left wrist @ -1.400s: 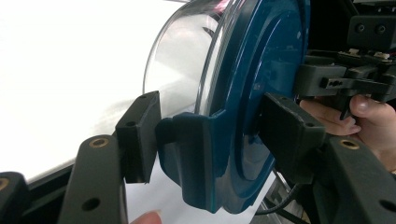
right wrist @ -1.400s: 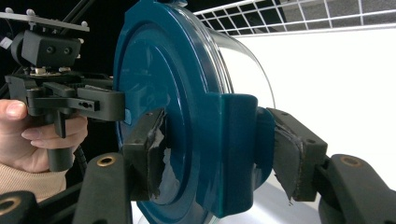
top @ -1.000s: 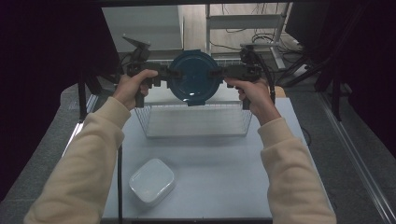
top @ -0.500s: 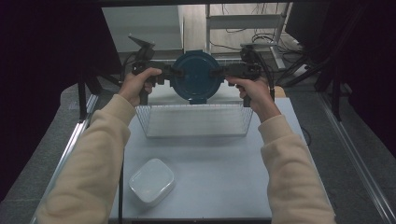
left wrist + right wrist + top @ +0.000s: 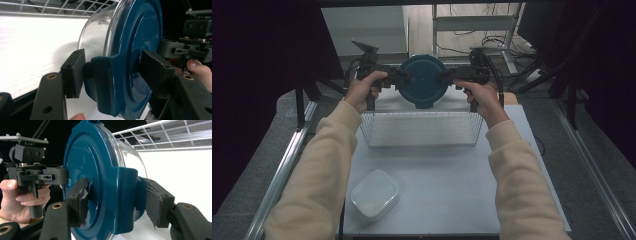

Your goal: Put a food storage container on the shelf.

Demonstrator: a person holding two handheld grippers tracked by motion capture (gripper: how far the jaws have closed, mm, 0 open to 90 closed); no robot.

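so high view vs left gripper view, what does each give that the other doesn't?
High view alone: white rounded-square plastic container near the table's front edge, the whole wire basket, both cream sleeves. Left gripper view alone: the clear round tub behind the dark blue round lid, and the left tongs clamped across the lid's side latch. Both: the lid held on edge between the left and right tongs, above the basket.

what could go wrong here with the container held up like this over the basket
The round container hangs on its edge, blue lid facing the person, gripped only at its side clips by the left gripper and right gripper; uneven hand motion might twist it loose. If it slips, it would likely strike the wire basket rim.
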